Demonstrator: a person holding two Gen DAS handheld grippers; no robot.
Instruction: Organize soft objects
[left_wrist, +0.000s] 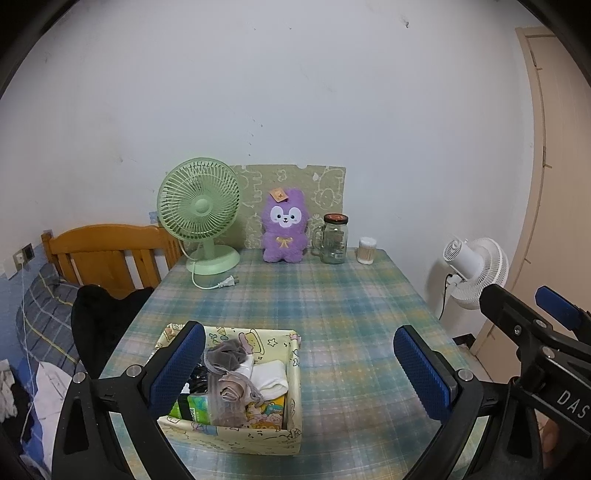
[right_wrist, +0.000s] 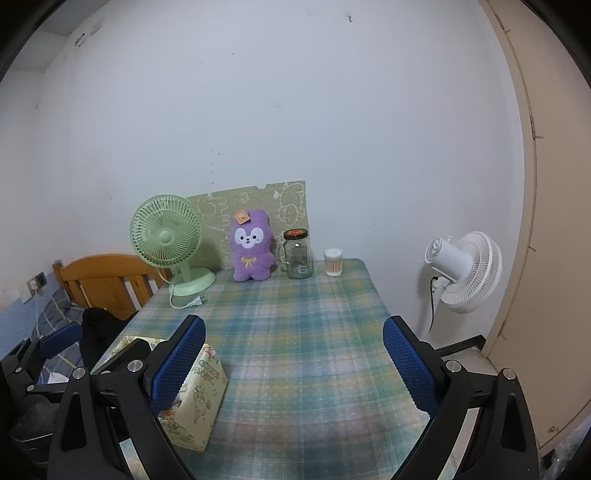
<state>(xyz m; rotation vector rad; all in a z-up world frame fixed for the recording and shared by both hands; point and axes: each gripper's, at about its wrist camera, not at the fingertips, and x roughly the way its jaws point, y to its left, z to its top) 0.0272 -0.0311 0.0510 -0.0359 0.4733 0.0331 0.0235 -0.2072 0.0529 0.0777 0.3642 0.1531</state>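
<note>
Plaid-covered table (left_wrist: 332, 295) set against a white wall, serving as the landmark. Behind its left edge, a wooden headboard (left_wrist: 110, 251) and bedding; off its right edge, a white fan (left_wrist: 476, 273) facing away. Along the table's far edge, left to right: green fan (left_wrist: 199, 210) with loose plug, purple plush (left_wrist: 285, 230) upright against a patterned board (left_wrist: 325, 188), lidded glass jar (left_wrist: 334, 240), small tub of cotton swabs (left_wrist: 366, 251). At the table's near left corner, a cartoon-print box (left_wrist: 291, 373) holding soft items: grey cloth (left_wrist: 227, 356) on top, white cloth (left_wrist: 271, 376) beside it, packets below. Left gripper (left_wrist: 299, 373) held above the near edge, jaws spread wide, nothing between them, left finger over the box. Right gripper (right_wrist: 293, 363) over the table's near middle, right of the box, likewise wide apart and empty. Middle of the table bare.
</note>
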